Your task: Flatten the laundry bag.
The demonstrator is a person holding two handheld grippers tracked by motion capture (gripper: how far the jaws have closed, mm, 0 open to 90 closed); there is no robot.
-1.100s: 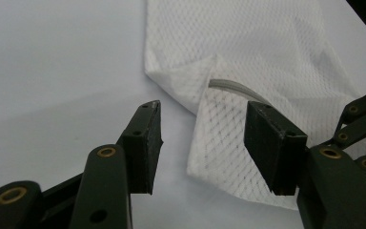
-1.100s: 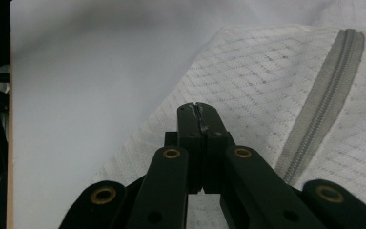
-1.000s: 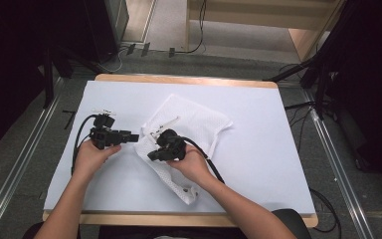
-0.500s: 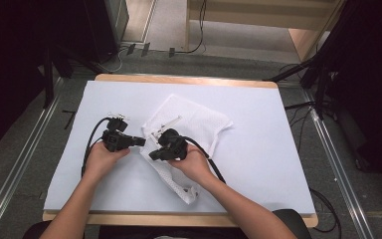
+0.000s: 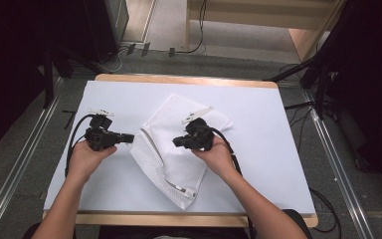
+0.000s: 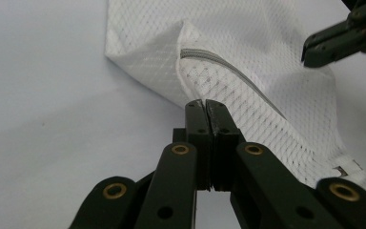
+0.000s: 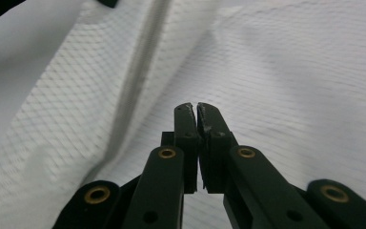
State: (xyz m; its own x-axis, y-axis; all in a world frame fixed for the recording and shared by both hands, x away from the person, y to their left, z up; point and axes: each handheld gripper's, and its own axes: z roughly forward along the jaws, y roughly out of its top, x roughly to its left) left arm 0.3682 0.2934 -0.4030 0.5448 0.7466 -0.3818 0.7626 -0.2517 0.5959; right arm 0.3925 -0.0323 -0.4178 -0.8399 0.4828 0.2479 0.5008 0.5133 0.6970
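Observation:
A white mesh bag point(image 5: 179, 164) with a grey zipper point(image 5: 151, 147) lies crumpled on the white table top point(image 5: 273, 149). My left gripper point(image 5: 130, 138) lies level just left of the bag's left edge, its jaws shut with nothing between them. In the left gripper view the left gripper point(image 6: 206, 102) points at the bag point(image 6: 267, 62) just below the zipper point(image 6: 228, 69). My right gripper point(image 5: 175, 142) hovers over the middle of the bag, shut and empty. In the right gripper view its tips point(image 7: 196, 106) point across the mesh point(image 7: 290, 71), with the zipper point(image 7: 143, 52) to the left.
The table has a wooden rim point(image 5: 189, 79) at the far edge. Cables trail from both grippers across the table top. Metal rails point(image 5: 20, 174) run along the floor on both sides, with dark equipment beyond.
My left gripper closed in on the bag's left edge, then drew back slightly. My right gripper has lifted and moved right, from the zipper to over the bag's middle.

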